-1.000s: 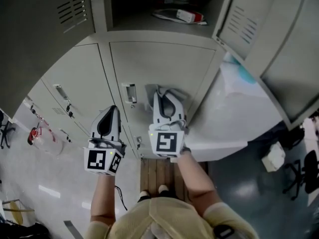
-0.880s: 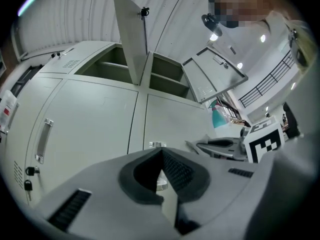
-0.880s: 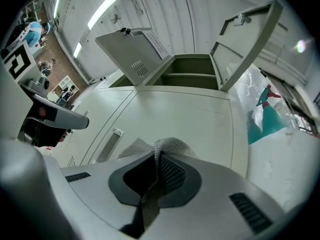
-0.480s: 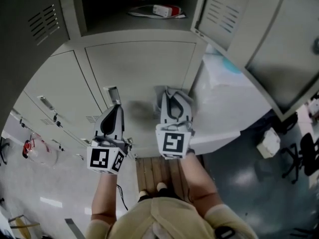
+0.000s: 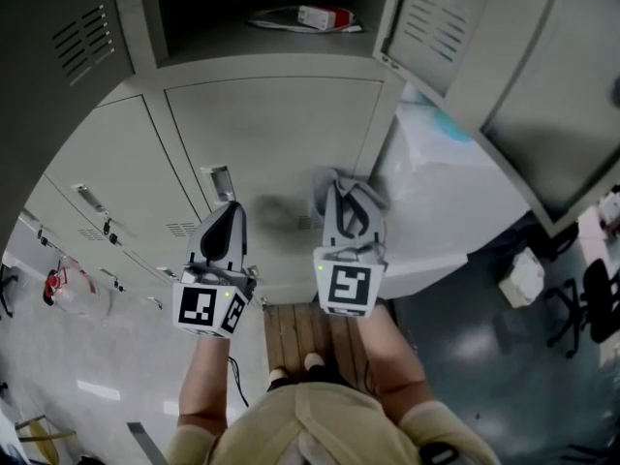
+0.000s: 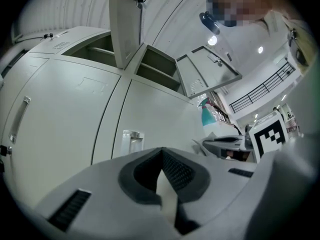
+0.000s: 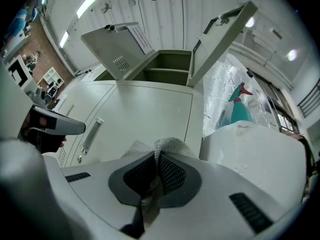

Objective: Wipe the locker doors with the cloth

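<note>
**Desk:** Where is the cloth?

**Photographer:** The grey mesh-weave cloth (image 7: 168,146) sits pinched in the right gripper (image 5: 341,190), a crumpled fold bulging out past the tips. The jaws are clamped narrow on it. It is held up close to the lower right part of a pale grey metal locker door (image 5: 281,134), which is closed. Whether fabric meets metal, I cannot tell.

**Desk:** And the other hand?

**Photographer:** The left gripper (image 5: 221,211) hangs just beside the right one, its jaws pressed together at the tips with nothing between them. It points at the same door, just below the recessed handle (image 5: 219,182).

**Desk:** What surrounds them?

**Photographer:** Above, two open upper doors (image 5: 436,27) swing out from their compartments. To the right of the closed door stands a white plastic-wrapped block (image 5: 436,211), with a teal spray bottle (image 7: 239,109) beyond it.
</note>
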The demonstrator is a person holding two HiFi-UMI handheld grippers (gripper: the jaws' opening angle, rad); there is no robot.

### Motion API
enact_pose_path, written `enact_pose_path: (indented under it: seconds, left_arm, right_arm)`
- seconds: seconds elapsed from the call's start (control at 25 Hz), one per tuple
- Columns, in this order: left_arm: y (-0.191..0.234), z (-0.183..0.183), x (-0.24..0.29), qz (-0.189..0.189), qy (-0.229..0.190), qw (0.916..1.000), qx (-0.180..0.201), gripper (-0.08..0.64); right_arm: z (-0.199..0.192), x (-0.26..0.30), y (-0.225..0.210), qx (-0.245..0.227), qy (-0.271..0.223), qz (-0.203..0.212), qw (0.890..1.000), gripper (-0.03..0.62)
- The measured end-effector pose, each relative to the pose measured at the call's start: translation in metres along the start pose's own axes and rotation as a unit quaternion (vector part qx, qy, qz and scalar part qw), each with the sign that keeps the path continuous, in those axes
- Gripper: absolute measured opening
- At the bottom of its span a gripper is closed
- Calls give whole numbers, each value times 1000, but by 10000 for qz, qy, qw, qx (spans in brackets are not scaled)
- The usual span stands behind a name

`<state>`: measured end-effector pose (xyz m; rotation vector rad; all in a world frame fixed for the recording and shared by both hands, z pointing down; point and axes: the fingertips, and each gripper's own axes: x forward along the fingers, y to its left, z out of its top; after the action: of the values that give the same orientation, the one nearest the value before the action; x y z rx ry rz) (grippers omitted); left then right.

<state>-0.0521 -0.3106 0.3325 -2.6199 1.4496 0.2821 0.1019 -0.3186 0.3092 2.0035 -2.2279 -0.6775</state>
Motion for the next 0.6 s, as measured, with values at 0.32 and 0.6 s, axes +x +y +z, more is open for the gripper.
enact_pose_path:
  seconds: [0.32,0.6]
  left_arm:
    - [24,-1,-25,446,33,9990,-14,1]
    - [50,-4,-57,915,138,9957,19,2]
  right_arm:
    - [20,-11,46,167,-128,673,9975,5]
    - [19,-12,100,224,-2,1331,9908,5]
